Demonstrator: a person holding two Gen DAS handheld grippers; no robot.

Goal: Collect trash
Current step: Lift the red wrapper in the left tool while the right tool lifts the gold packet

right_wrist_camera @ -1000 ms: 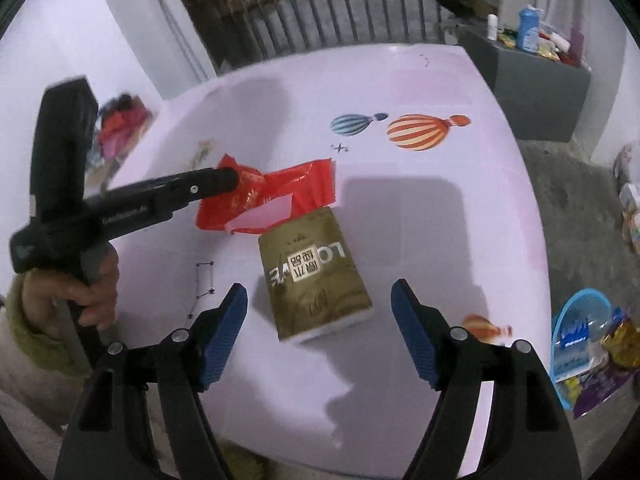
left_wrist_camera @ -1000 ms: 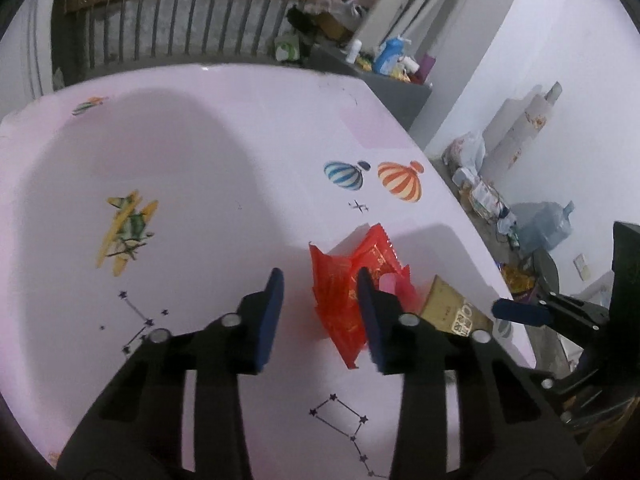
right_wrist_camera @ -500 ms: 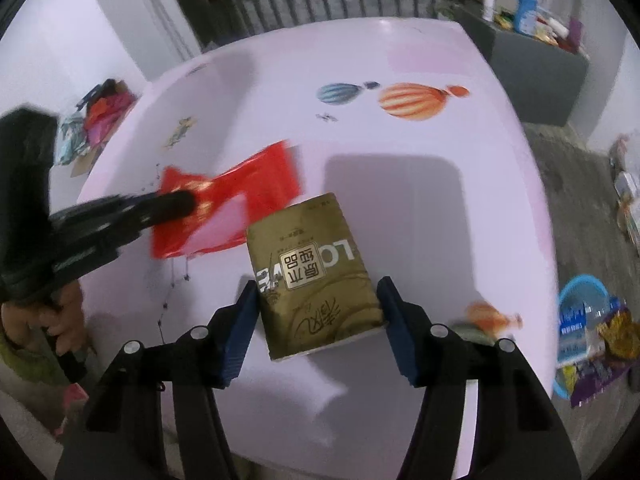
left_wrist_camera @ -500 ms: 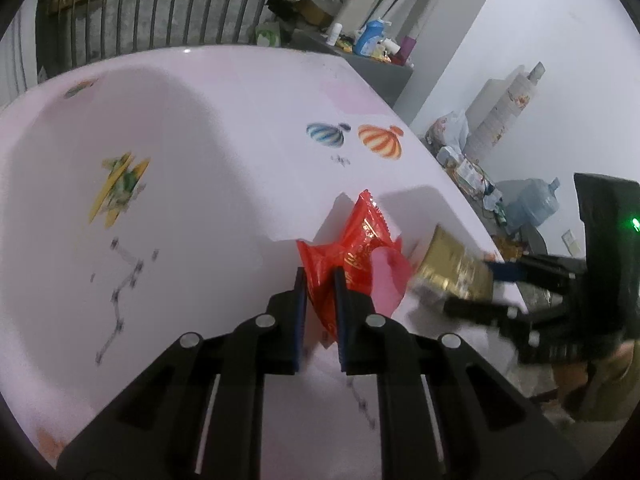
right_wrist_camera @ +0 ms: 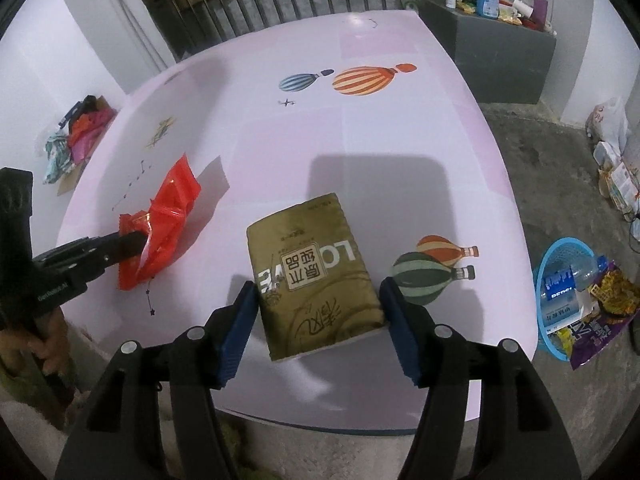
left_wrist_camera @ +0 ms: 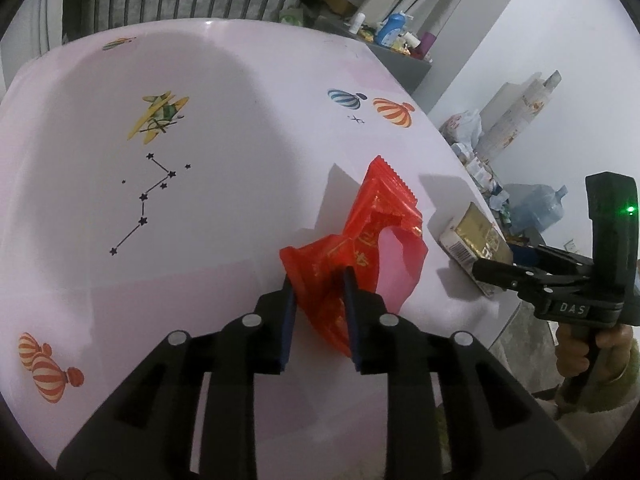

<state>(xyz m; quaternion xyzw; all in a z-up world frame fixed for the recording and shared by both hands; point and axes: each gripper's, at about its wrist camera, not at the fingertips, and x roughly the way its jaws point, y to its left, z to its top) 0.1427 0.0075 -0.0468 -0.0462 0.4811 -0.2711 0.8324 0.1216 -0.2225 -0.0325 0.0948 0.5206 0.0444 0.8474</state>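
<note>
We see left gripper (left_wrist_camera: 319,280) with red wrapper (left_wrist_camera: 362,240) between jaws, jaws opening, still narrow; wrapper's lower end crumpled between blue pads (left_wrist_camera: 289,322), rest fanning forward over pink table (left_wrist_camera: 200,80). We cannot tell whether pads press. Right gripper (right_wrist_camera: 319,296) straddles gold tissue pack (right_wrist_camera: 316,276), jaws wide and opening, pads just beside pack's two long sides, near end of pack raised over table edge. Pack sits right of wrapper, apart. We note blue basket (right_wrist_camera: 560,248) with trash on floor, right of table.
</note>
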